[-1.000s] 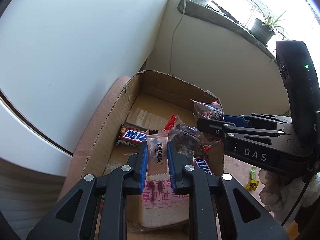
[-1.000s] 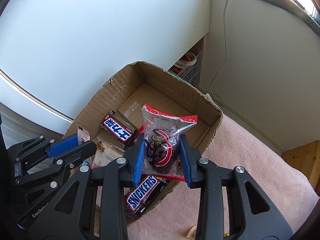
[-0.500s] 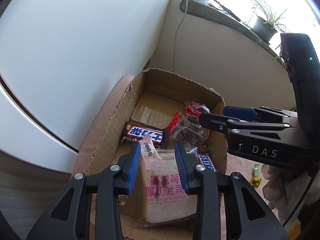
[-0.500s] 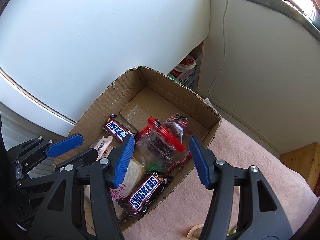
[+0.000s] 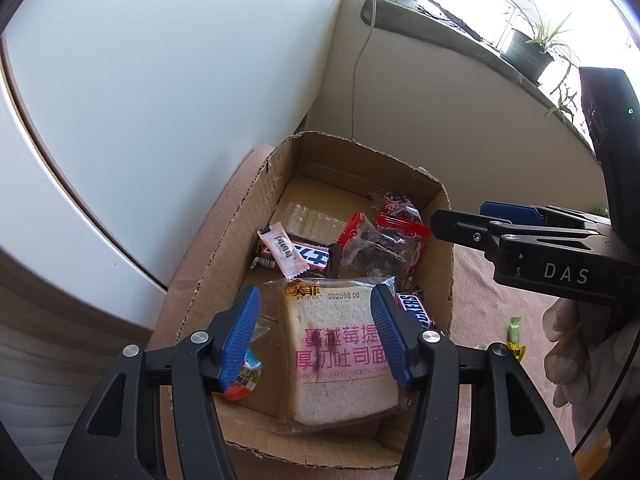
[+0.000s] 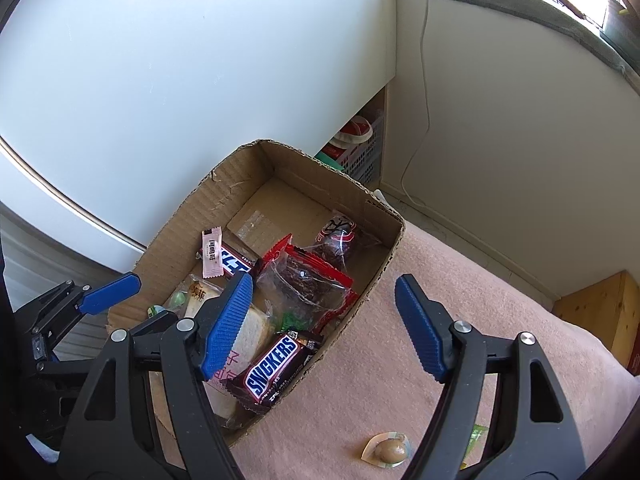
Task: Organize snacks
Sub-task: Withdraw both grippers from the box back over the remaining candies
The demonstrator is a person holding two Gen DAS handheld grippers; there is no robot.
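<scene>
A cardboard box (image 5: 236,232) (image 6: 192,216) sits on a pink cloth and holds snacks. A pink sachet (image 5: 284,254) (image 6: 212,254) lies on a dark bar (image 5: 316,256). Two red-trimmed clear bags (image 5: 380,244) (image 6: 308,280) lie at the right side. A wrapped toast slice (image 5: 340,344) and a Snickers bar (image 6: 276,364) lie at the near end. My left gripper (image 5: 316,336) is open and empty above the toast. My right gripper (image 6: 324,324) is open and empty above the box's right wall.
A small wrapped sweet (image 6: 388,448) and a green-yellow candy (image 5: 514,334) lie on the pink cloth (image 6: 500,304) outside the box. A white panel (image 5: 160,80) stands behind the box. A lilac basket (image 6: 364,152) sits under a shelf. A wooden crate (image 6: 596,308) is at right.
Both grippers opened. The left let the pink sachet drop onto the dark bar. The right let the red-trimmed bag fall into the box. Both pulled back.
</scene>
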